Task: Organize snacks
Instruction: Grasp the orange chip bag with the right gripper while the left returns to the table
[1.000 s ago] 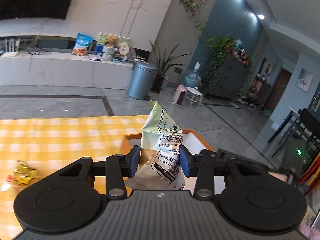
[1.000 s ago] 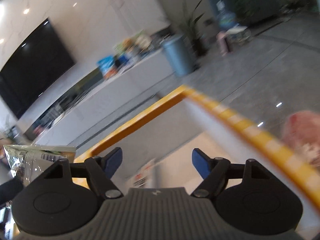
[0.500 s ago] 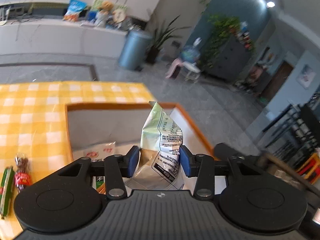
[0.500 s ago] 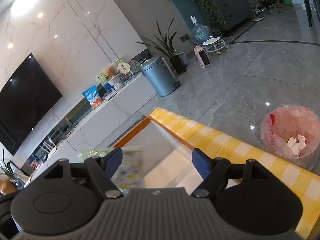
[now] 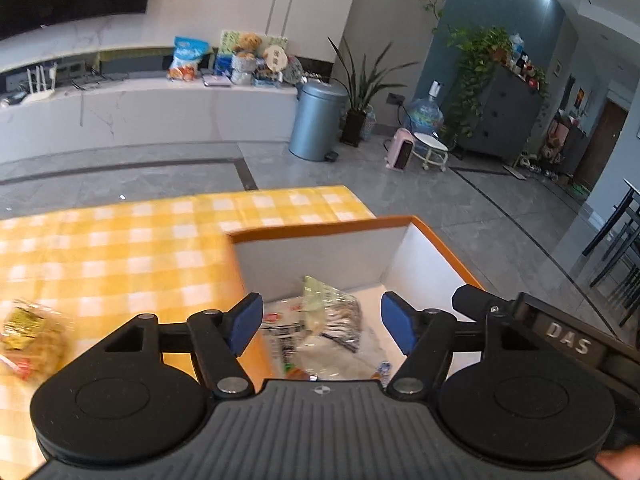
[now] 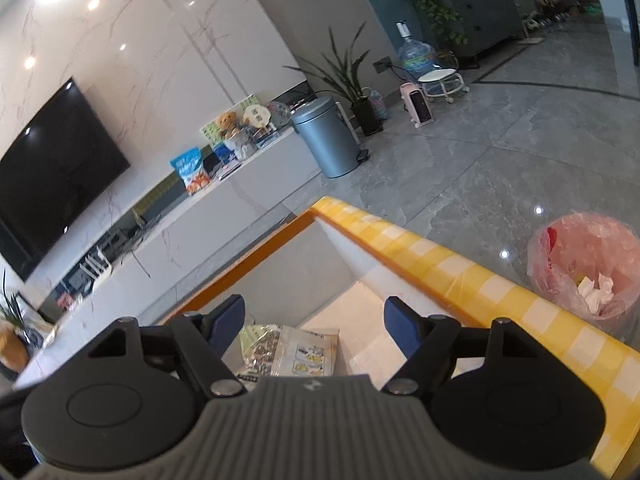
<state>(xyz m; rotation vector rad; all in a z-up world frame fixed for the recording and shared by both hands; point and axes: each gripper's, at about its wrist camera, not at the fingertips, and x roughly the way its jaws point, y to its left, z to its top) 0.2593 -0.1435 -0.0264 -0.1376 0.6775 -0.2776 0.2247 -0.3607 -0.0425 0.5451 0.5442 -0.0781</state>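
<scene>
An orange-rimmed box (image 5: 320, 230) with white walls sits on the yellow checked tablecloth (image 5: 120, 248). The pale green snack bag (image 5: 328, 312) lies inside it on other packets, below my left gripper (image 5: 322, 322), whose jaws are opening with nothing pressed between the pads. A yellow snack packet (image 5: 24, 332) lies on the cloth at the left. In the right wrist view the same snack bag (image 6: 292, 348) lies in the box (image 6: 256, 252), under my right gripper (image 6: 316, 324), which stands open and holds nothing.
The right gripper's black body (image 5: 560, 332) pokes in at the right of the left wrist view. A pink-lined waste bin (image 6: 584, 264) stands on the floor past the table edge. A grey pedal bin (image 5: 316, 120) and a white counter (image 5: 140, 116) lie beyond.
The left gripper let go of the green bag, which dropped into the box, and its jaws spread wide. The left view drew back and tilted. The right gripper stayed open over the box.
</scene>
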